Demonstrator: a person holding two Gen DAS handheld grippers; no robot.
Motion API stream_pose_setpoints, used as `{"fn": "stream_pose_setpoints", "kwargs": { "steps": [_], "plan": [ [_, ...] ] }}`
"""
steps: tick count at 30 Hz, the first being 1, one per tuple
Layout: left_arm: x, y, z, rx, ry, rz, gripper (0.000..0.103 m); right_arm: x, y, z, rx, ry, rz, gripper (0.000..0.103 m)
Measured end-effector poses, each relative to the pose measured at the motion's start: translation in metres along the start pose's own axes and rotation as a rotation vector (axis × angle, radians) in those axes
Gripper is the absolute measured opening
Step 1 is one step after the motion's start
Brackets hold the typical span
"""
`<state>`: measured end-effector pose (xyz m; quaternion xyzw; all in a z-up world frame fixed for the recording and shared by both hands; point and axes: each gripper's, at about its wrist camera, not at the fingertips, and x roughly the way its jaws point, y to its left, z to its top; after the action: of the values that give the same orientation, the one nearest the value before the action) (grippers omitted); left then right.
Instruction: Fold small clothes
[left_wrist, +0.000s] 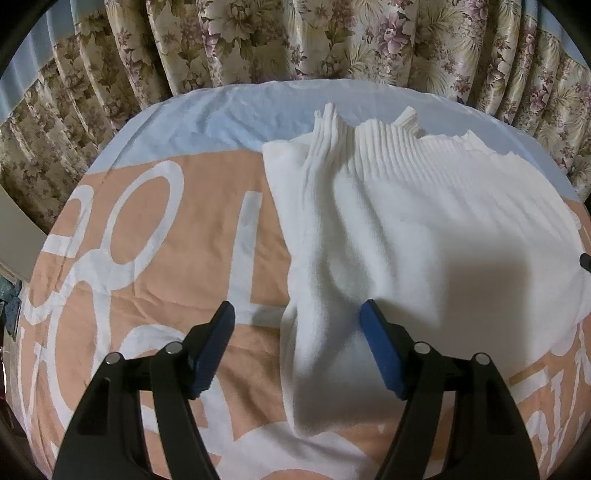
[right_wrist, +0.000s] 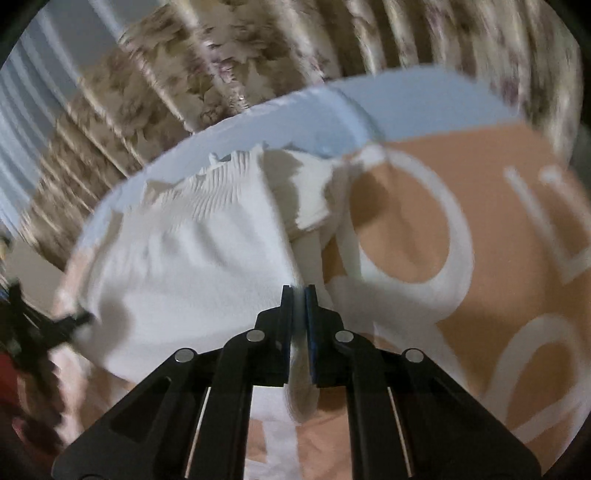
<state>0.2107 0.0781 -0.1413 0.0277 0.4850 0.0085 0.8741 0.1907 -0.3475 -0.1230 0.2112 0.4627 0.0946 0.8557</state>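
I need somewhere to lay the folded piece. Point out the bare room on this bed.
Free: the peach-and-white bedspread left of the white garment, and the pale blue strip between it and the floral curtain. Crowded: the garment's near edge, where the left gripper straddles a fold and the right gripper pinches it.

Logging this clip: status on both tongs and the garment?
Left tongs open, straddling a fold of the white ribbed knit garment. Right tongs shut on its edge. Peach-and-white printed bedsheet beneath, nothing in the way.
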Motion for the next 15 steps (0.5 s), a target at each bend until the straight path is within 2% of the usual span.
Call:
{"fn": "stream_pose_setpoints", "kwargs": {
  "steps": [1,3,5,7,9,11,12,13,15],
  "plan": [
    [-0.003,0.0,0.002,-0.003,-0.004,0.002,0.072,-0.003,-0.001,0.002,0.01,-0.003,0.022,0.014],
    [-0.011,-0.003,0.005,-0.008,-0.018,0.01,0.073,-0.011,0.005,0.004,-0.009,-0.017,0.005,0.021],
    [-0.019,-0.006,0.008,-0.012,-0.032,0.017,0.077,-0.023,0.02,0.005,-0.077,-0.046,-0.013,0.039],
    [-0.029,-0.011,0.012,-0.017,-0.052,0.022,0.082,-0.032,0.042,0.001,-0.163,-0.076,-0.052,0.048],
    [-0.038,-0.016,0.015,-0.016,-0.066,0.022,0.083,-0.038,0.061,-0.003,-0.227,-0.093,-0.068,0.052],
    [-0.047,-0.022,0.018,-0.025,-0.077,0.013,0.088,-0.044,0.081,-0.007,-0.274,-0.11,-0.084,0.064],
    [-0.052,-0.024,0.019,-0.03,-0.083,0.01,0.094,-0.047,0.088,-0.01,-0.289,-0.121,-0.09,0.074],
    [-0.059,-0.026,0.019,-0.035,-0.093,0.006,0.096,-0.05,0.098,-0.012,-0.308,-0.134,-0.09,0.084],
    [-0.067,-0.03,0.019,-0.034,-0.105,-0.003,0.096,-0.057,0.113,-0.015,-0.339,-0.154,-0.07,0.092]
  ]
}}
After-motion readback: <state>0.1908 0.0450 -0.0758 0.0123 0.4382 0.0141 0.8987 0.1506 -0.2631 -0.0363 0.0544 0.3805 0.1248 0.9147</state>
